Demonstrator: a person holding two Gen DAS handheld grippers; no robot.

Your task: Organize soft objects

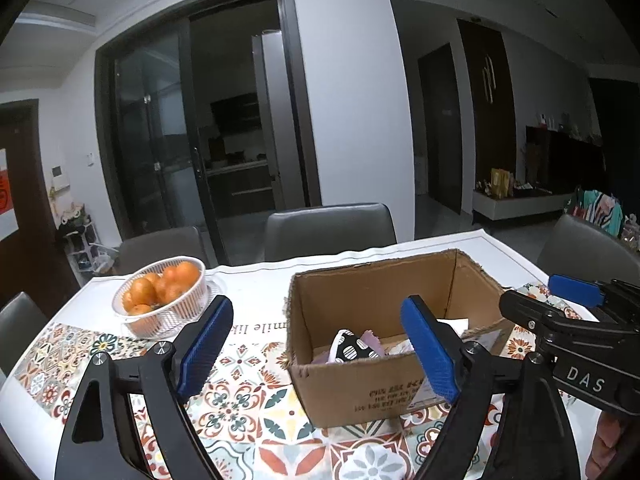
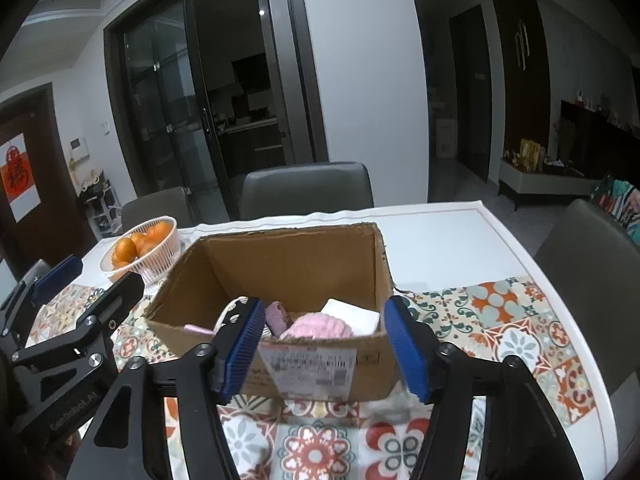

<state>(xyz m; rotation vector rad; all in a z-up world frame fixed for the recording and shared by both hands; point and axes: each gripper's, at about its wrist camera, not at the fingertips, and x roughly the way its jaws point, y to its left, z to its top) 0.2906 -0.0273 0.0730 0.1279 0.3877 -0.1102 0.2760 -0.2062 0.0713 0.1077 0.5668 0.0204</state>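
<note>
With jaws spread and empty, the right gripper [image 2: 324,348] and left gripper [image 1: 320,348] face the cardboard box [image 2: 288,268] at 12 o'clock, the right nearer.

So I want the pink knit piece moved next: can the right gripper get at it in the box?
Probably yes: the right gripper is open, the cardboard box is topless, and the pink knit piece lies uncovered.

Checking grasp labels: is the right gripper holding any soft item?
No: the right gripper has its jaws apart with nothing between them, before the cardboard box.
</note>
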